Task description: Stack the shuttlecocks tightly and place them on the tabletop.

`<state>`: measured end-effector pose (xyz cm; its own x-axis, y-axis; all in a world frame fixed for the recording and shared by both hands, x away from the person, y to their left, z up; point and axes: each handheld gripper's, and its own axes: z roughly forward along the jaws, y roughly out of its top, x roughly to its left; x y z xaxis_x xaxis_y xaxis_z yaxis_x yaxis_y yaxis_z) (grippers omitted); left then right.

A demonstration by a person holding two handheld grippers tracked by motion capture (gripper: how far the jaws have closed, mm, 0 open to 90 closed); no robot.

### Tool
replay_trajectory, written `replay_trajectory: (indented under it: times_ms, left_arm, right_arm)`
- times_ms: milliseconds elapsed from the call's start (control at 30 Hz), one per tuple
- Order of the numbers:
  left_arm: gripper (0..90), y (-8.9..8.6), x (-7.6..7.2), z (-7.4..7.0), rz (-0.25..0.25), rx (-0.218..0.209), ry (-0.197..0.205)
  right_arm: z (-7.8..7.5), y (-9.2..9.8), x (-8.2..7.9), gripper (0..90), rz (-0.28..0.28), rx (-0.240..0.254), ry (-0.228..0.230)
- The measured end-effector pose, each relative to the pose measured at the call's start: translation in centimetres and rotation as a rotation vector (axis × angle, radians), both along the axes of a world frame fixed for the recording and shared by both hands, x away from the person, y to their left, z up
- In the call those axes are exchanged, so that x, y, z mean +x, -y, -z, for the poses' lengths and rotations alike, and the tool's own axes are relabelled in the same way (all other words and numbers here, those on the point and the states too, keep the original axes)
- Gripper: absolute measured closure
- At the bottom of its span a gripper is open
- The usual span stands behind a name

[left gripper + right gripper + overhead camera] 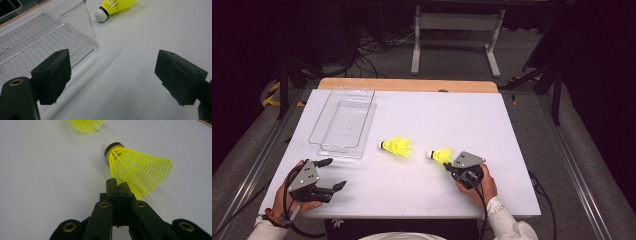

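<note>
Right gripper (447, 166) is down low on the white table (512, 150), jaws pressed together on the skirt edge of a yellow shuttlecock (441, 155) — in the right gripper view the mesh rim of that shuttlecock (138, 172) sits pinched right at the jaw tips, its white cork pointing away from the gripper. The person's right hand (477, 187) wraps the body of the tool near the front edge of the table. A second shuttlecock (397, 146) lies on its side just to the left, near the middle of the table, apart from the first, cork toward the clear bin (343, 122). That bin sits on the left half of the table, long side running away from the person. Over on the left, the left gripper (335, 174) rests near the front left corner, jaws spread wide with nothing between them — in the left gripper view the bin's near corner (85, 37) stands just beyond the left jaw and the second shuttlecock (112, 6) lies farther off.
</note>
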<state>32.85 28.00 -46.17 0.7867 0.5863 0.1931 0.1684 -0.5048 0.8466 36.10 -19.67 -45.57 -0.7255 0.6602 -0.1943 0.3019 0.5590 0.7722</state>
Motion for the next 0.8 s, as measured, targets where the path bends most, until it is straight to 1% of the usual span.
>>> replay_trajectory:
  times_ms: [533,800]
  left_arm:
    - [14.6,0.12,0.12,0.02,0.004,0.005,-0.001]
    - [14.6,0.12,0.13,0.00,0.006,0.006,-0.001]
  right_arm:
    - [-0.33,0.31,-0.27,90.0,0.003,0.005,0.032]
    - [-0.45,0.42,-0.35,90.0,0.009,0.008,0.040]
